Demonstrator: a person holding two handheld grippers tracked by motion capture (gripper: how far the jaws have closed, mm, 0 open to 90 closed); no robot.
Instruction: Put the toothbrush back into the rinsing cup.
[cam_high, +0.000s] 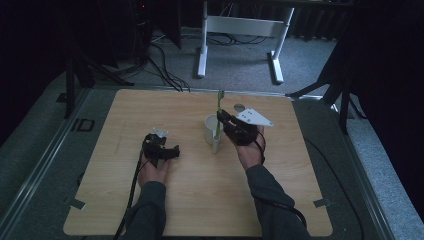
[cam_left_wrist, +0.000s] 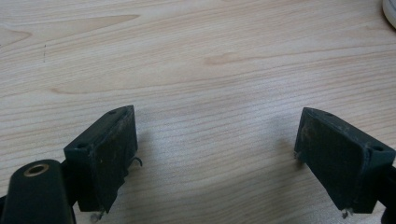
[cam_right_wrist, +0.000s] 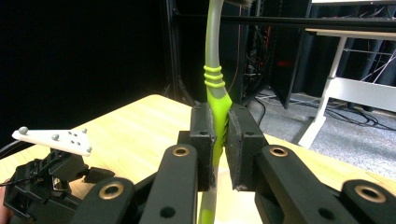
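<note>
A white mug (cam_high: 212, 131) stands near the middle of the wooden table (cam_high: 150, 210). My right gripper (cam_high: 223, 119) is shut on a green and grey toothbrush (cam_high: 218, 112), held upright beside the mug's right rim. In the right gripper view the toothbrush (cam_right_wrist: 215, 88) rises between the pressed pads, its green grip pinched at my right gripper (cam_right_wrist: 221, 126). My left gripper (cam_high: 159, 142) rests low on the table to the left of the mug. Its jaws stand wide apart over bare wood, my left gripper (cam_left_wrist: 215, 154) holding nothing. A sliver of the mug (cam_left_wrist: 390, 9) shows at the top right corner.
Beyond the table's far edge stands a white desk frame (cam_high: 240, 30) on grey carpet, with cables (cam_high: 165, 65) trailing on the floor. Dark stands flank both sides. A small round hole (cam_high: 239, 106) marks the table near the right gripper.
</note>
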